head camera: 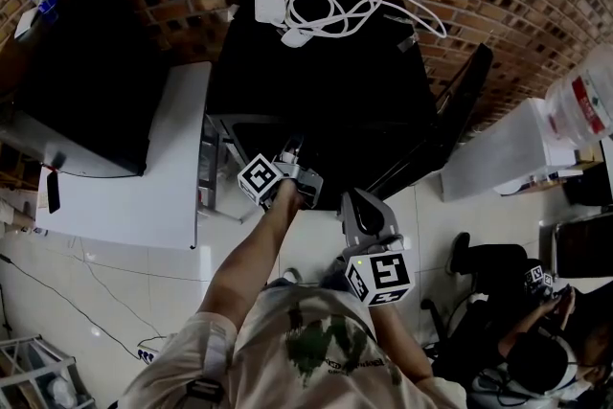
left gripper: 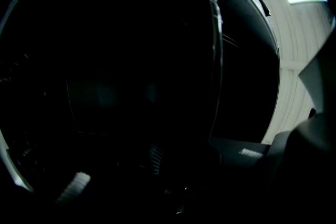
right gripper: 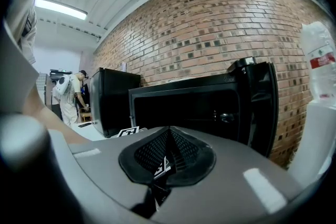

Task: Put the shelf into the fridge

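1. The left tool [head camera: 290,156] reaches into the open fridge [head camera: 326,81] to seat the shelf [left gripper: 214,60], probably the thin pale edge just ahead of it; darkness hides whether its jaws grip anything.
2. The right tool [head camera: 362,206] hangs outside, clear of the doorway, closed and empty.

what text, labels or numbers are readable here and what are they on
No text here can be read.
water bottle, red label: too blurred to read.
person's shirt, printed line under the green pattern: too small to read.
marker cubes: black and white square patterns only, no words or numbers.
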The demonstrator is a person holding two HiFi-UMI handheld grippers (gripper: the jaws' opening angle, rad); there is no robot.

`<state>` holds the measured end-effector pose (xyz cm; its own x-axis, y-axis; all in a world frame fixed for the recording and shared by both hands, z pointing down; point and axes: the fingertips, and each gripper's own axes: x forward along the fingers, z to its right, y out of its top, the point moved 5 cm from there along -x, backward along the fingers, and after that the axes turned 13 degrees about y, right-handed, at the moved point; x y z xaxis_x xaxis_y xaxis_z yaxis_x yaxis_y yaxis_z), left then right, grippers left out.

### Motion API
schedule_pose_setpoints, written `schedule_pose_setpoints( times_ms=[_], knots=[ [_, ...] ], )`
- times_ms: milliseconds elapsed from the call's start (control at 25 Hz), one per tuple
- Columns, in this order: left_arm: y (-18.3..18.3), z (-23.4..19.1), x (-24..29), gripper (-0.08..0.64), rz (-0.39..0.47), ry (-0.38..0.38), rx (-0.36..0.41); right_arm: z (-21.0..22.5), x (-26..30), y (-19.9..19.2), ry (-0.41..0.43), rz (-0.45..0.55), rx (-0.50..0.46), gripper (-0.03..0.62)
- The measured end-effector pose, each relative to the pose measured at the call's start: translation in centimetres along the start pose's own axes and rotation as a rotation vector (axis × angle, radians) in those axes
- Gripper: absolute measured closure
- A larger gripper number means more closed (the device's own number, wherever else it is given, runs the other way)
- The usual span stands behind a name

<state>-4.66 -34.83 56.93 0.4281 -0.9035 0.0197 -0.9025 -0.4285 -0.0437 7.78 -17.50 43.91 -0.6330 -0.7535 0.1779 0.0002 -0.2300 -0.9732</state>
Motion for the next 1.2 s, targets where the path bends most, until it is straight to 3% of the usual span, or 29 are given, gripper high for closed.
schedule_pose_setpoints(
  times_ms=[120, 280, 440, 600, 1200],
  knots=[
    [0.4, -0.3, 0.3, 0.529, 0.004, 0.015, 0.032, 0.1, 0.1, 0.0, 0.0, -0.006, -0.002, 0.592],
    [-0.2, 0.6, 0.5, 0.526, 0.006, -0.059, -0.062, 0.2, 0.0, 0.0, 0.001, -0.016, -0.006, 0.592],
    [-0.3, 0.6, 0.2, 0.471, 0.042, -0.089, -0.058, 0.1, -0.1, 0.0, 0.005, -0.024, -0.004, 0.592],
    [-0.5, 0.1, -0.4, 0.405, 0.041, -0.07, -0.046, 0.0, -0.4, -0.2, 0.006, -0.03, 0.001, 0.592],
    [-3.2, -0.4, -6.2, 0.404, -0.029, -0.056, -0.02, -1.9, -1.2, -1.3, 0.008, -0.027, 0.024, 0.592]
  ],
)
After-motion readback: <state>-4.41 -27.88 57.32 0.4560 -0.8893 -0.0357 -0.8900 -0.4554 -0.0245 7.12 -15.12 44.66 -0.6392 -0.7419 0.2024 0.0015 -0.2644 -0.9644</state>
